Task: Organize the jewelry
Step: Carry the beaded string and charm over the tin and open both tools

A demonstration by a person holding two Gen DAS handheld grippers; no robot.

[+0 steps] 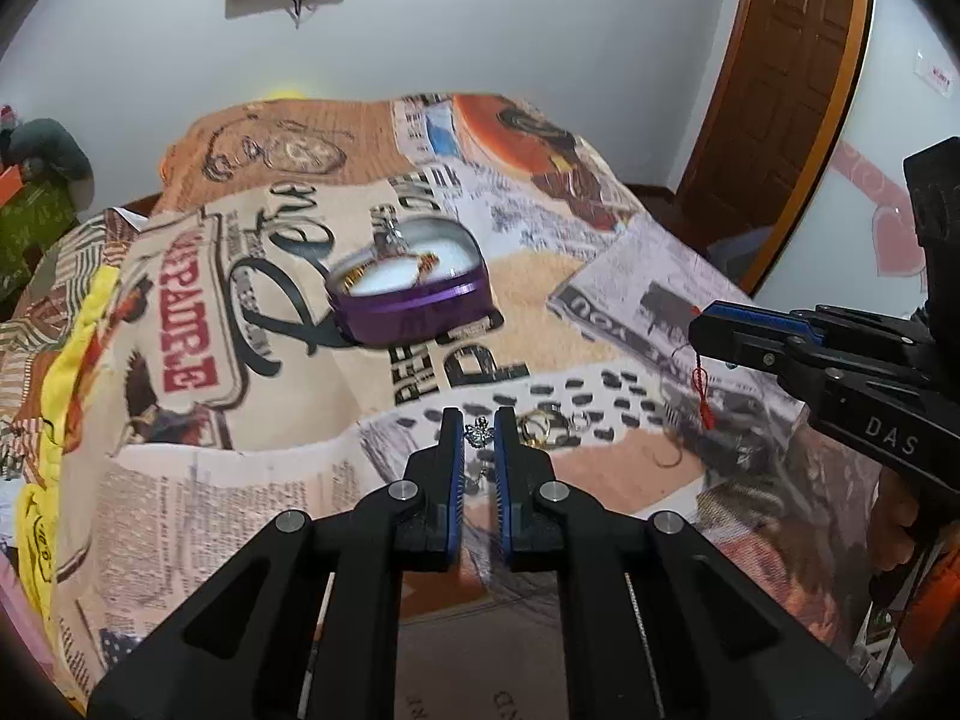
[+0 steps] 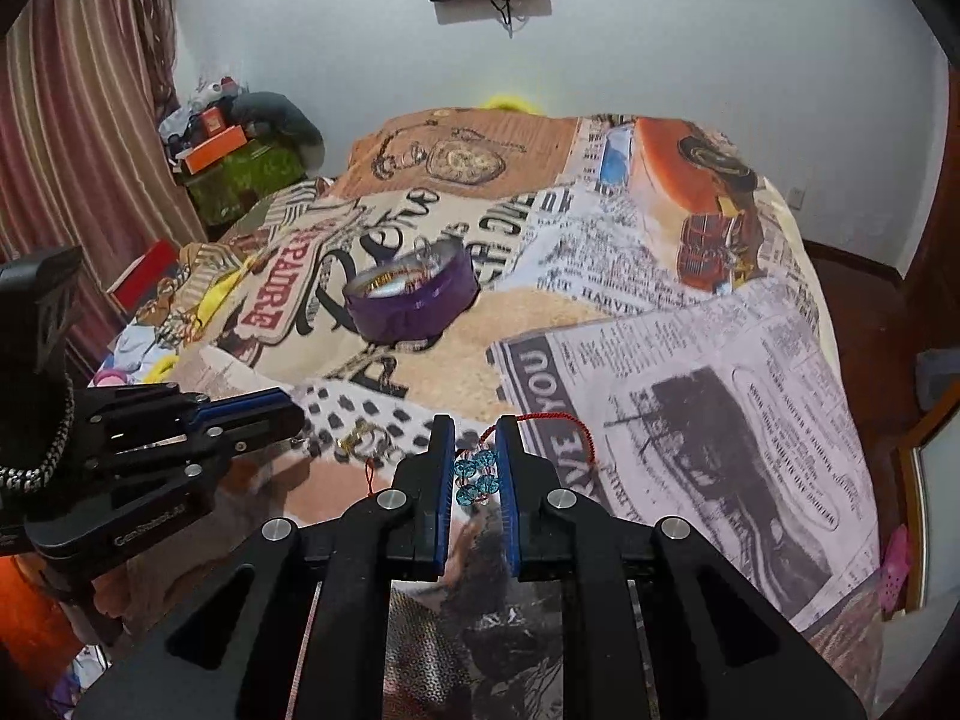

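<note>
Purple heart-shaped box [image 1: 411, 291], white-lined inside, near the middle of the bed. Newspaper-print bedspread [image 1: 252, 480] in beige, orange, black and red lettering, yellow at its left edge. Turquoise beads [image 2: 477, 476] on red cord [image 2: 558, 429]. Blue-padded black jaws.

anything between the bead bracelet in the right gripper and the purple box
Nothing visible: only bare printed blanket lies between the bead bracelet in the right gripper and the open purple box.
</note>
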